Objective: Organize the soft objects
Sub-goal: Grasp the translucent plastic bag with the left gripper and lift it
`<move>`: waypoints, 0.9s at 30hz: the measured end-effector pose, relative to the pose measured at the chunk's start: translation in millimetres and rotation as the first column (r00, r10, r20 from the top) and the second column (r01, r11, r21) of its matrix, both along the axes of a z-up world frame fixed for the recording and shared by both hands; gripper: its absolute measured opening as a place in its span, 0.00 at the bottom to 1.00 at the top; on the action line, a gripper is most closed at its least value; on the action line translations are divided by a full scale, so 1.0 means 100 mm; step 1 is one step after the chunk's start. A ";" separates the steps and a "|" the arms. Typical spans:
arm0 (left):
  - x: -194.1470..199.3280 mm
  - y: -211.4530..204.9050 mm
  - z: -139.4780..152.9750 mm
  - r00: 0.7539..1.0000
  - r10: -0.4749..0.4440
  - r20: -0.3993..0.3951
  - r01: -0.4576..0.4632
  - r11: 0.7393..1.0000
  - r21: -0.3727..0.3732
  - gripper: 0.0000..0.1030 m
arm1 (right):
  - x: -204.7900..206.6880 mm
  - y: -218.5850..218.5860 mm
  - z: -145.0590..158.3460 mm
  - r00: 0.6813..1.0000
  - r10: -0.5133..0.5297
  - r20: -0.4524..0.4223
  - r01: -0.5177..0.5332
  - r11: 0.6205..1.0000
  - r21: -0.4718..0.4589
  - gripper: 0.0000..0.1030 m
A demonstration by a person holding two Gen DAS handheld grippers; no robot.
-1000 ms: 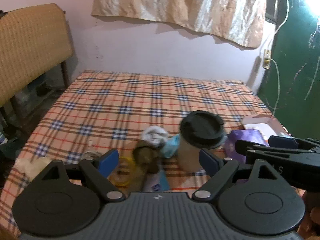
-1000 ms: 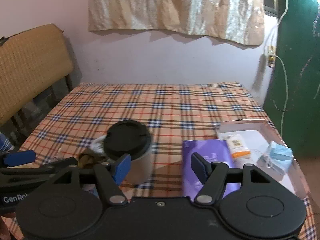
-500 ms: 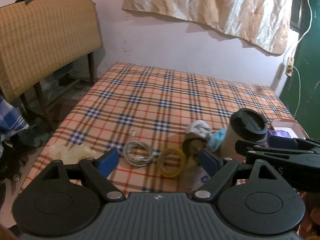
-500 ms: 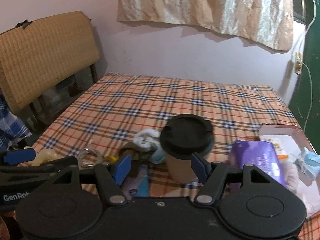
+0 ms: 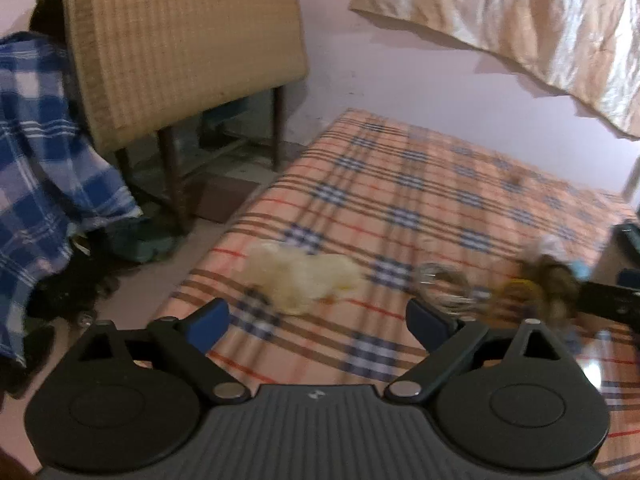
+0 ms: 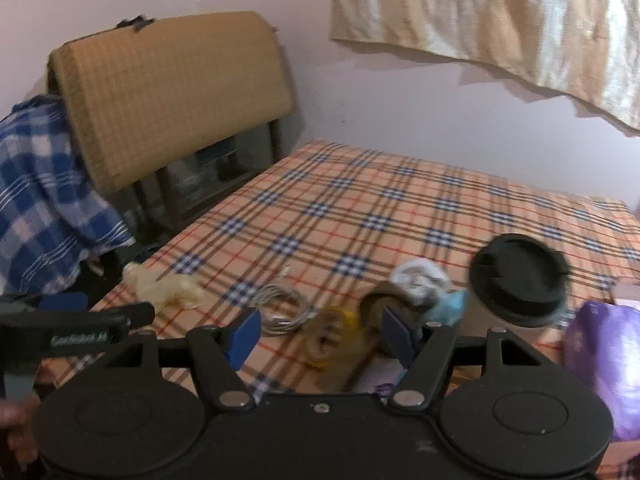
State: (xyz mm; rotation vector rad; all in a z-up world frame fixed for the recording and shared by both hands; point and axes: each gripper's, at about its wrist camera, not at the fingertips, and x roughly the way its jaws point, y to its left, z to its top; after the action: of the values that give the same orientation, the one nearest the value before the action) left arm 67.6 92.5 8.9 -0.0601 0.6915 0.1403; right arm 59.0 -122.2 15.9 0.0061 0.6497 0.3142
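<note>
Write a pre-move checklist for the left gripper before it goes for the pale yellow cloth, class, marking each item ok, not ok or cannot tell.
1. Left gripper open and holding nothing: ok.
2. Cloth ahead, between the fingers' line of approach: ok, it lies just beyond the tips.
3. Cloth free of other things: ok, the cable lies apart on the blanket.
4. Cloth well away from the blanket's edge: not ok, it sits near the corner.
5. Right gripper out of the way: ok, open and pointing at the cable and yellow ring.
6. Sharp view of the cloth: not ok, the left view is blurred.
</note>
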 end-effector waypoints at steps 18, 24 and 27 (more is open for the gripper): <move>0.61 0.22 -0.47 0.998 -0.058 0.001 0.058 0.996 0.061 1.00 | 0.51 0.43 -0.34 0.995 0.085 -0.052 -0.084 0.996 0.014 0.77; 0.63 0.23 -0.53 0.993 -0.115 0.011 0.115 0.993 0.031 0.36 | 0.74 0.61 -0.51 0.990 0.127 -0.067 -0.127 0.992 0.003 0.77; 0.62 0.26 -0.52 0.991 -0.133 0.019 0.134 0.991 -0.024 0.25 | 0.87 0.66 -0.61 0.987 0.131 -0.091 -0.130 0.991 0.015 0.77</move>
State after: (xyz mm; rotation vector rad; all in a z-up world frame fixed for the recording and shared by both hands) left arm 129.7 118.5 -42.7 -0.0390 0.6782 0.0027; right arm 145.6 -56.4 -44.7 -0.0138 0.7416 0.4453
